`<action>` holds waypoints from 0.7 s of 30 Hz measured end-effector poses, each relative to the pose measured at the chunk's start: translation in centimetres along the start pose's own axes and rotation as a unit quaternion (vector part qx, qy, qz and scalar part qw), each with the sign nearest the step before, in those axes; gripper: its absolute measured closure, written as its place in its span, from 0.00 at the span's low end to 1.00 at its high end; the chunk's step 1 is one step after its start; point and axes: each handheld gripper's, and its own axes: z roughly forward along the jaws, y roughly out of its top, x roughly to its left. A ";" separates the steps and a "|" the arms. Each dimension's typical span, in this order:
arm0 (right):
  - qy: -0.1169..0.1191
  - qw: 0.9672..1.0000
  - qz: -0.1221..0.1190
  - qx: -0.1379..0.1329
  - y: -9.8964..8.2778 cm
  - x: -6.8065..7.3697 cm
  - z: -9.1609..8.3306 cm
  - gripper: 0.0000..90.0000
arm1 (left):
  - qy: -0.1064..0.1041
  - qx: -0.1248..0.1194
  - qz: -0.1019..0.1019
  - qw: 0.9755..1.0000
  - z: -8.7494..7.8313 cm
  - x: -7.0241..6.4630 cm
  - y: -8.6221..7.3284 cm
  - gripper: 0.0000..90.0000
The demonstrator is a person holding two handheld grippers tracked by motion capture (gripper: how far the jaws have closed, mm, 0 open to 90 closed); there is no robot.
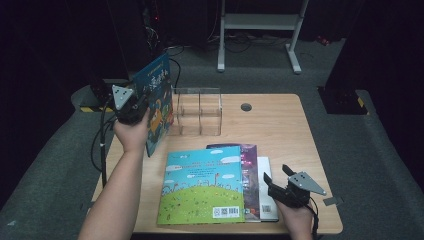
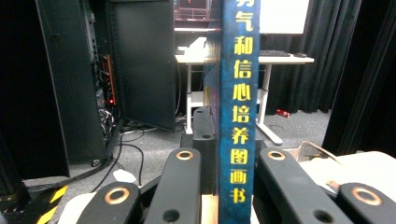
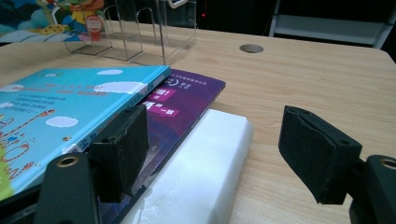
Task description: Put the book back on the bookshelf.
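Left gripper fingers clamp blue book upright by spine; stiff, light. Right gripper fingers wide near stack.

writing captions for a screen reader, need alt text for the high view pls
A person's left gripper holds a blue picture book upright beside a clear acrylic book rack on a wooden table. The open right gripper rests by three stacked books, a blue-and-green book on top.
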 end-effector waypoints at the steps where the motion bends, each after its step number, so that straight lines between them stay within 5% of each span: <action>1: 0.000 1.000 0.000 0.000 0.0 0.0 0.0 0.27 | 0.002 -0.001 0.001 1.000 0.3 -0.1 0.0 0.93; 21: 0.004 1.000 0.001 0.000 -0.1 -0.1 -0.2 0.28 | 0.003 -0.015 0.000 1.000 3.9 -0.3 -1.0 0.93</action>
